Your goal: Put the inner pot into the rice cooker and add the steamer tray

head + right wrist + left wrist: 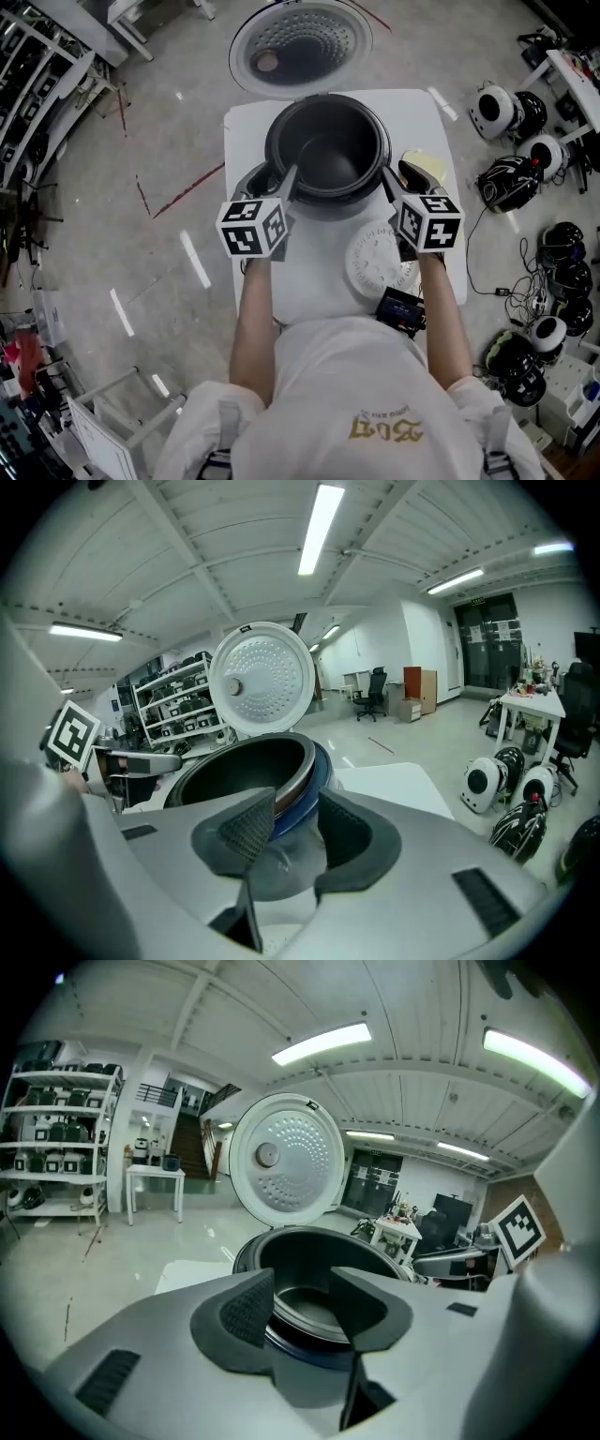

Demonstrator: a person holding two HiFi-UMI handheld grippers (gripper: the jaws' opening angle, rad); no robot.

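The dark inner pot (328, 150) sits inside the rice cooker (247, 178), whose round perforated lid (300, 45) stands open at the far side. A white, round steamer tray (378, 261) lies flat on the white table (309, 272), just below my right gripper. My left gripper (275, 180) is at the pot's left rim and my right gripper (401, 178) at its right rim. In the left gripper view the left gripper (302, 1302) is open, with the pot (300, 1260) just beyond it. The right gripper (295, 822) is open too, the cooker's blue rim (307, 803) showing between its pads.
A yellow item (424, 167) lies on the table right of the cooker, and a small black device (401, 309) sits at the near edge. Helmets and cables (511, 178) litter the floor on the right. Shelving (37, 84) stands at the left.
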